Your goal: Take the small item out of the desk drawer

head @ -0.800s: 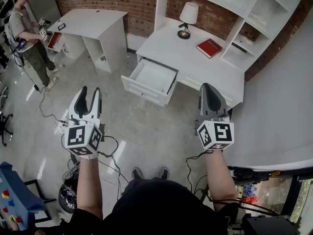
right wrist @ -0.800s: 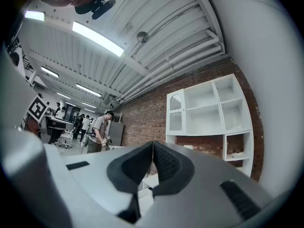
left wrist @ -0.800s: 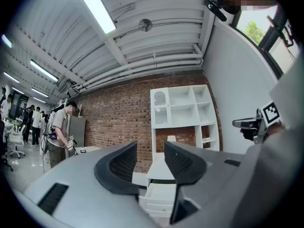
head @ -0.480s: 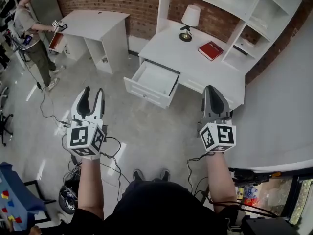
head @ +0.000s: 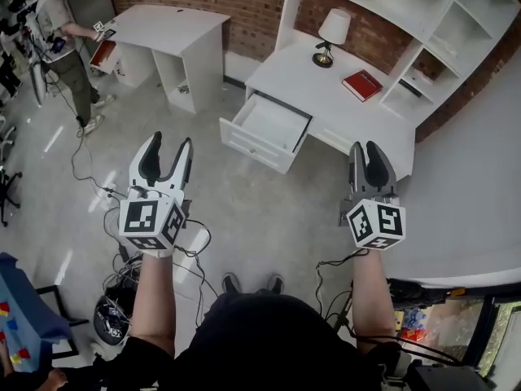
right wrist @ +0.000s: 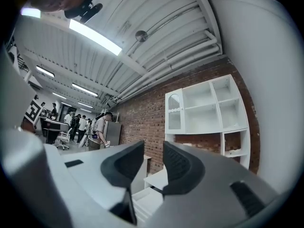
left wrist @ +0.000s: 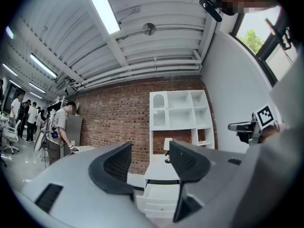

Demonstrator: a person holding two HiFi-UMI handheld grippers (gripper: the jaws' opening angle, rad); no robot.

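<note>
Drawer [head: 273,123] stands open; print on red book [head: 363,85] unreadable.

Ahead of me: a white desk [head: 301,84] bearing a lamp [head: 332,32] near its back edge and a red book [head: 363,85] to the lamp's right, apart from it. Its drawer [head: 248,147] stands pulled out above the grey floor [head: 252,210]. Cables [head: 80,169] lie on the floor at my left. A second white desk [head: 167,29] stands farther left.
</note>
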